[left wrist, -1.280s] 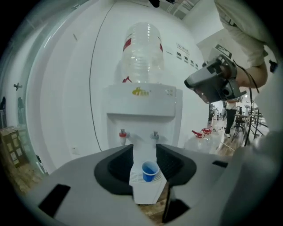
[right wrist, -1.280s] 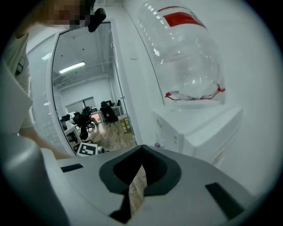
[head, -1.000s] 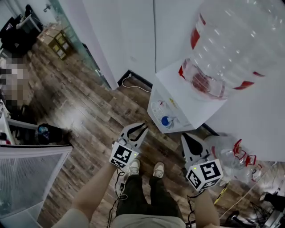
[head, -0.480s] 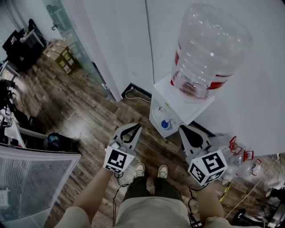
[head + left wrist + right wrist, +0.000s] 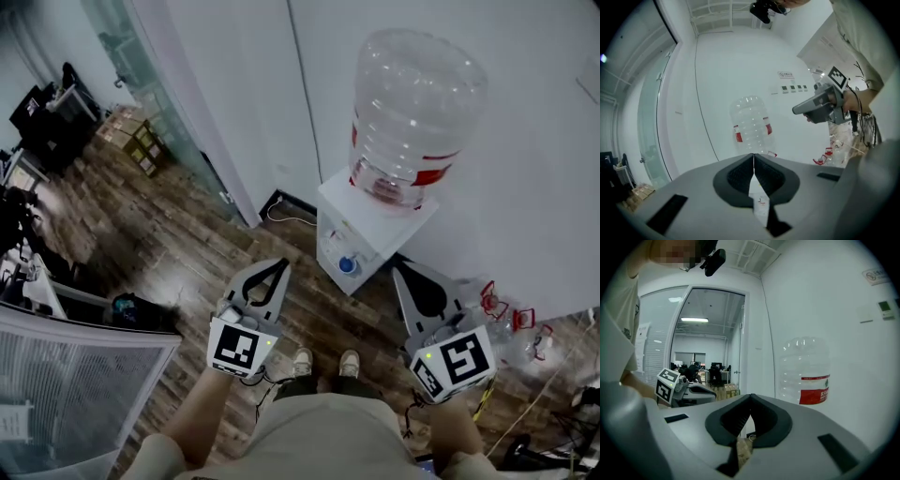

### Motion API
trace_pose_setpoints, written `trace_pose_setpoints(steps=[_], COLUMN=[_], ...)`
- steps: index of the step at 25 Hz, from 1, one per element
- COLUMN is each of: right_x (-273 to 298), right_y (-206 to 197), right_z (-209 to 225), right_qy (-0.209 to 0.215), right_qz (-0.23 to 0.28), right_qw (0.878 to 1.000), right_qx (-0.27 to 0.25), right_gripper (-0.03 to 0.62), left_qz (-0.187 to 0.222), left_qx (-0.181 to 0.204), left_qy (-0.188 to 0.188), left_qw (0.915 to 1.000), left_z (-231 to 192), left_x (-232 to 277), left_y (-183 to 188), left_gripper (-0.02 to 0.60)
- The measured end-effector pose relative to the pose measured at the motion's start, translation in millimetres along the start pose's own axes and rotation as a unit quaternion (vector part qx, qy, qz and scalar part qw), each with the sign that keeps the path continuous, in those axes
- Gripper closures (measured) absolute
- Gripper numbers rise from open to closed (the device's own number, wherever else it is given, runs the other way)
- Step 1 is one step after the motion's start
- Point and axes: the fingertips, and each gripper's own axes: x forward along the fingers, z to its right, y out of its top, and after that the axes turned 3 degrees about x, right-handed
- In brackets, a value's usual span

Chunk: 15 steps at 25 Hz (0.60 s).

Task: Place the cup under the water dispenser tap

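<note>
We see a dark wooden floor (image 5: 169, 244) meeting a white wall (image 5: 544, 141); a glass partition (image 5: 155, 103) stands at the left, with cardboard boxes (image 5: 139, 141) near it; a white cable (image 5: 286, 217) lies at the wall's foot; a black bag (image 5: 141, 312) sits on the floor; clear bottles with red handles (image 5: 506, 328) lie by the wall at the right; two pale shoes (image 5: 302, 361) show below.

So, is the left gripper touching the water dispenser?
Apart. In the head view, bare wood floor shows between the shut left gripper and the water dispenser.
</note>
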Motion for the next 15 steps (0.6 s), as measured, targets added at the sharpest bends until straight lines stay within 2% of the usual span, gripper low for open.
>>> trace_pose_setpoints(steps=[3,8,13,15], right_x=[-18,-40,-43,-42], right_y=[12,18,18,22], right_z=[-2,-1,-6,-6], right_qy=[-0.006,-0.011,0.017,0.019], right_qz=[0.018,0.038,0.044,0.05], right_qw=[1.0,0.999,0.997,0.997], right_qx=[-0.009,0.004,0.053,0.054], right_gripper=[0.588,0.588,0.588,0.588], left_qz=[0.028,0.043,0.035,0.031], left_qx=[-0.004,-0.009,-0.016,-0.019], left_qy=[0.006,0.028,0.031,0.035], left_qw=[0.9996,0.9986,0.9988,0.9987], left_z=[2,-1,6,5], left_x=[-8,-27,-39,-40], left_y=[28,53,59,59], left_gripper=[0.574,0.574,0.574,0.574])
